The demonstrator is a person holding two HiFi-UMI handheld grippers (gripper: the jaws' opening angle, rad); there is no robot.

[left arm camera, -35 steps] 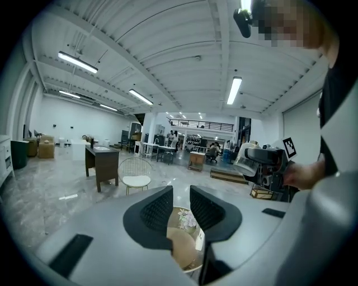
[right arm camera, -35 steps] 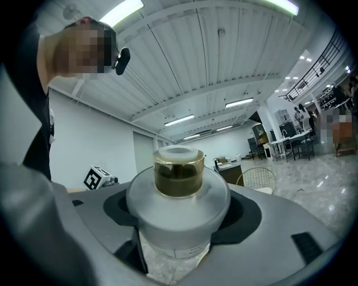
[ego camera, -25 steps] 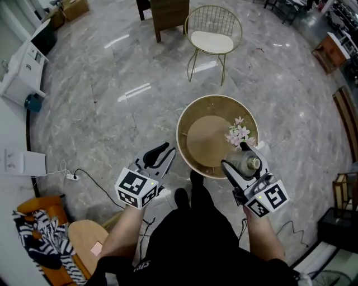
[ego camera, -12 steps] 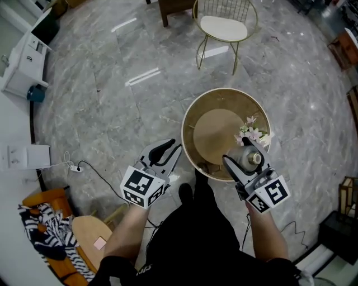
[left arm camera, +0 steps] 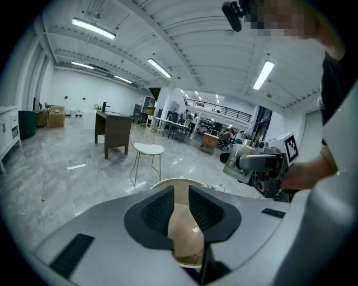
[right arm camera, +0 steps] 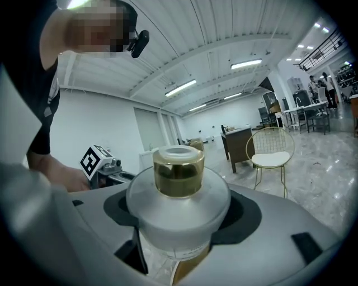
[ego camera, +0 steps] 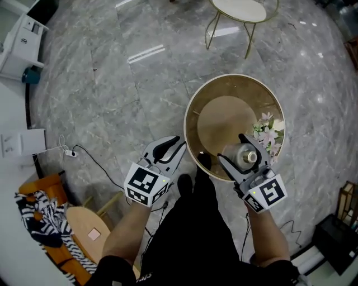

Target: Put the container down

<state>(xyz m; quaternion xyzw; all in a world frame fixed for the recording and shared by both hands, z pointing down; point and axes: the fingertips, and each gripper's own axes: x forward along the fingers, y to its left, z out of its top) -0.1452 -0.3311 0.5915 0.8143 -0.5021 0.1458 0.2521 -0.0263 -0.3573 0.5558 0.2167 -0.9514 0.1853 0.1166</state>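
Observation:
A frosted glass container (ego camera: pixel 241 156) with a gold neck lies between the jaws of my right gripper (ego camera: pixel 232 148), which is shut on it. It hangs over the near side of a round gold-rimmed table (ego camera: pixel 193 111). In the right gripper view the container (right arm camera: pixel 178 190) fills the middle, upright between the dark pads. To the left of the table my left gripper (ego camera: pixel 180 143) stands open with nothing in it. In the left gripper view, the tabletop (left arm camera: pixel 183 234) shows through the gap between the left gripper's pads (left arm camera: pixel 159 209).
Pink and white flowers (ego camera: pixel 267 134) sit on the table's right side. A gold wire chair (ego camera: pixel 240 11) stands beyond it. A cable and power strip (ego camera: pixel 70 152), a wooden stool (ego camera: pixel 89 232) and a striped cloth (ego camera: pixel 39 223) lie at the lower left.
Both grippers have come down toward the table. The container in the right gripper now hangs further in over the tabletop. The left gripper stays empty.

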